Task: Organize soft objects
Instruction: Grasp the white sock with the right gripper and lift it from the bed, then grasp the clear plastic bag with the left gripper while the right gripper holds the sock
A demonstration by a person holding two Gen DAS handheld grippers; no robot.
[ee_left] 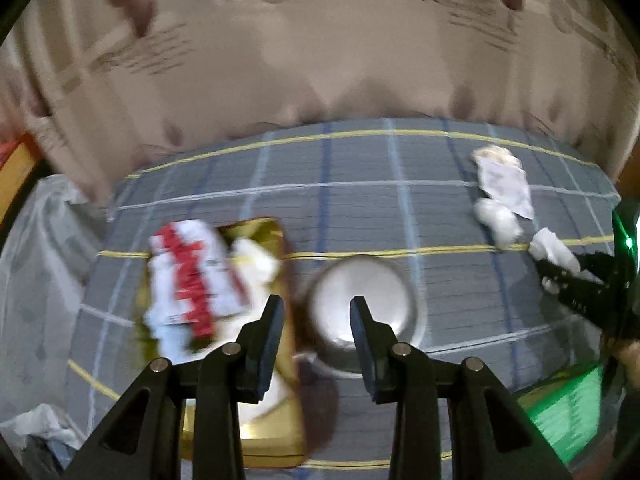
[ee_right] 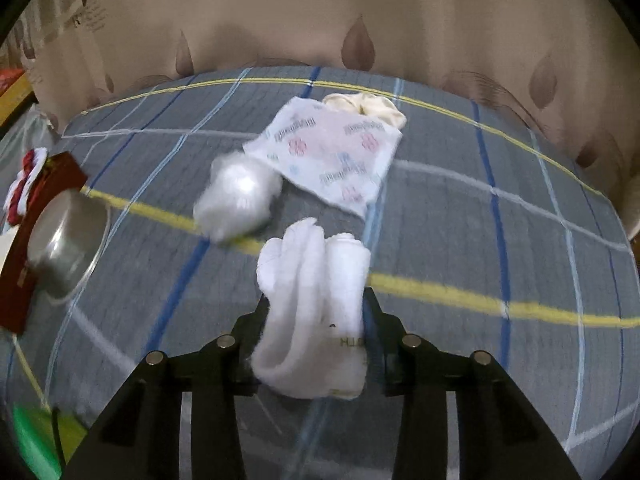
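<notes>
Bed: a grey plaid bedspread (ee_right: 440, 216) with yellow, blue and white lines carries everything; a beige curtain (ee_right: 280, 20) with brown leaf prints hangs behind its far edge. In the left wrist view the curtain shows blurred brown lettering starting with "R"; the rest cannot be read.
Gold tray: a flat, shiny gold rectangular tray (ee_left: 276, 240) lies toward the left edge of the bed, seen only in the left wrist view. On it lie a white cloth with a red pattern (ee_left: 192, 276) and a small white soft piece (ee_left: 256, 260) beside it.
Steel bowl: a round shiny metal bowl (ee_left: 360, 300) sits just right of the tray, near the middle of the bed. The right wrist view shows it at the far left (ee_right: 64, 248), against a dark red box (ee_right: 48, 184).
Printed pouch: a white flat packet with pink and blue flower prints (ee_right: 332, 152) lies toward the far edge; its small repeated writing is too blurred to read. A cream scrunchie (ee_right: 364, 104) touches its far side.
Wrapped ball: a white fluffy ball in clear plastic (ee_right: 236, 196) lies just left of the pouch.
White sock: a folded white sock (ee_right: 316, 300) sits between the right tongs, off toward the right edge of the bed; faint dark letters on its cuff look like "H.L.O", uncertain.
Right tongs (ee_right: 316, 308): clamped on the sock from both sides.
Left tongs (ee_left: 316, 312): spread apart, holding nothing, above the gap between tray and bowl.
</notes>
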